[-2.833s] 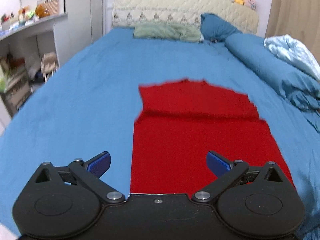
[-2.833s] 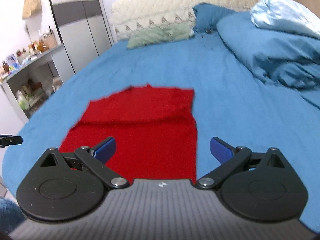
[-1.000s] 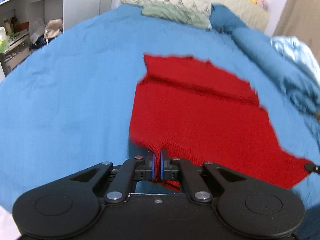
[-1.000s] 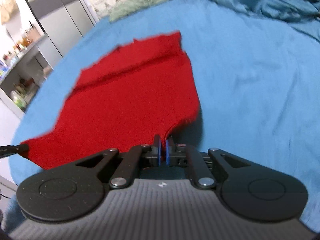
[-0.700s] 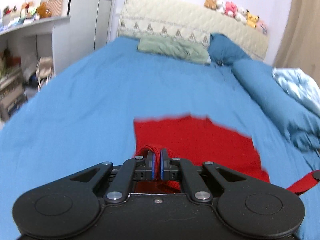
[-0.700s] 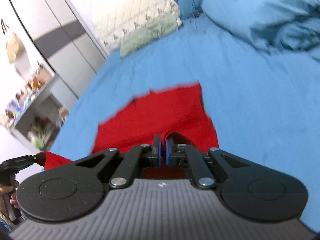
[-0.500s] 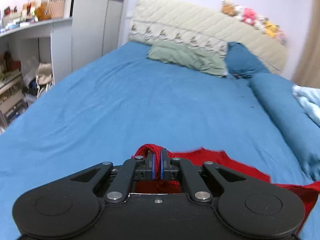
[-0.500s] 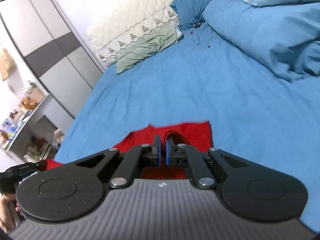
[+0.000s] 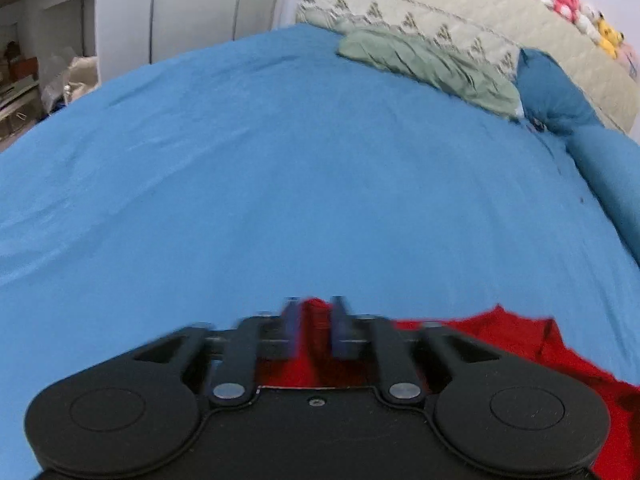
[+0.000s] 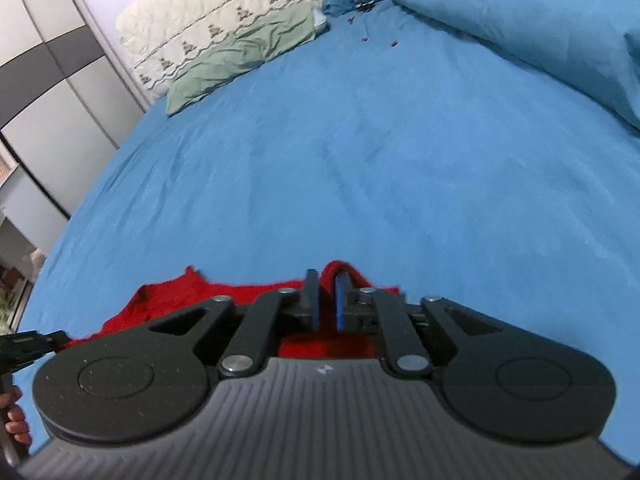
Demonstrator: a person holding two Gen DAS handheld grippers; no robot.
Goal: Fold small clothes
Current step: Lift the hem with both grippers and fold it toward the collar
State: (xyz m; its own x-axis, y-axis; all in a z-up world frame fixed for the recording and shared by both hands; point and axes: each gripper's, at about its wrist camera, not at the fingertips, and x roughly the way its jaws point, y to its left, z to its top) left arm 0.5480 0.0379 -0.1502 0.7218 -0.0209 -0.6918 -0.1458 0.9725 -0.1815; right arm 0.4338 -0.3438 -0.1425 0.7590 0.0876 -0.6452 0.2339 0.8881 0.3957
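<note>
The red garment (image 9: pixel 520 344) lay bunched and rumpled on the blue bedsheet (image 9: pixel 280 184), its knit edge humped up. The left gripper (image 9: pixel 315 330) stood slightly parted with cloth between its blurred fingers; the right gripper (image 10: pixel 325 300) likewise, narrowly apart around a raised red fold.

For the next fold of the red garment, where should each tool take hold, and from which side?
Judging by how it lies, the red garment is best pinched at the two corners of its far folded edge, each tool coming in low from the near side. That is where the left tool and right tool sit now, fingers slightly parted around raised cloth.
</note>
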